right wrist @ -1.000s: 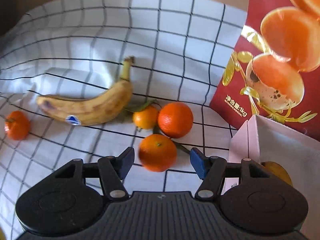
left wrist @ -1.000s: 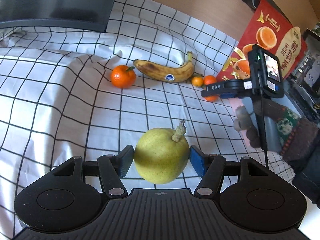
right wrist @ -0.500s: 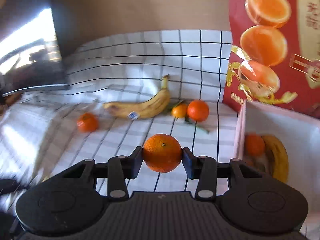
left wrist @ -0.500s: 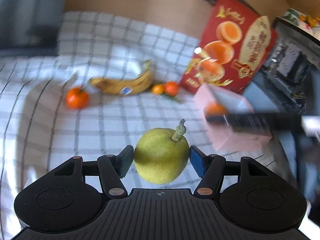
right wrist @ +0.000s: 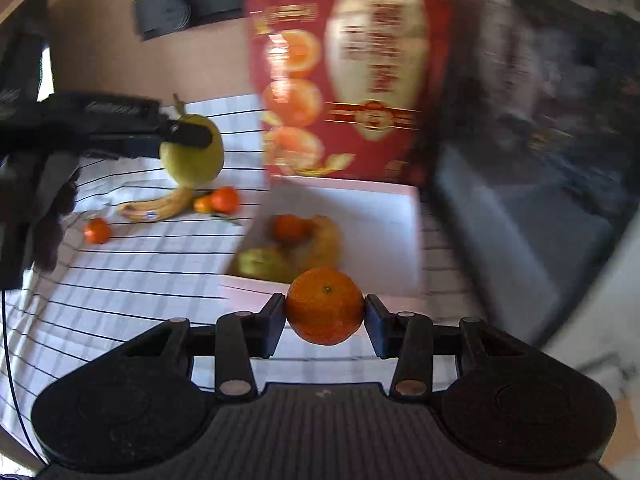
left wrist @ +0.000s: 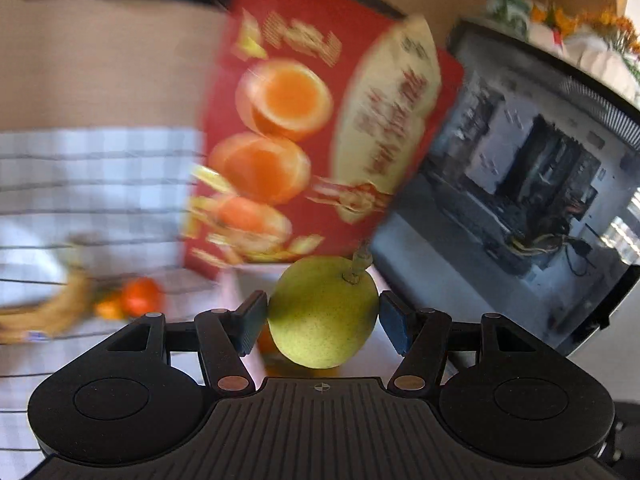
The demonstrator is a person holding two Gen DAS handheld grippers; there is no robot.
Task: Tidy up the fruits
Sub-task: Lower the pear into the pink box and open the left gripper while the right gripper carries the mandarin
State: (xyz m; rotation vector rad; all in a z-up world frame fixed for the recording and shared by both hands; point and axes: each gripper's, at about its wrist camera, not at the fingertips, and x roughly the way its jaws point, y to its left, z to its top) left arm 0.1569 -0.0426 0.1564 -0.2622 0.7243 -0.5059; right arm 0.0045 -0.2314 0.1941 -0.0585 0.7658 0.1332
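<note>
Two grippers, both loaded: left gripper [left wrist: 322, 317] clamps a green pear [left wrist: 322, 312] at lower centre; right gripper [right wrist: 325, 317], jaws just closed in, pinches an orange [right wrist: 324, 305] above the pink box [right wrist: 372, 216]. Box contents blurred: one orange fruit, something yellow, something green. Banana [right wrist: 158, 208] and loose mandarins smeared at left, red carton [right wrist: 352, 80] print unreadable.

Tan wall [right wrist: 120, 68], checked tablecloth [right wrist: 132, 280]

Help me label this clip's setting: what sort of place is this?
Probably a home room: a checked cloth covers the surface where a banana and tangerines lie, a red orange-printed gift box stands behind a pink box, and a dark screen stands alongside.
</note>
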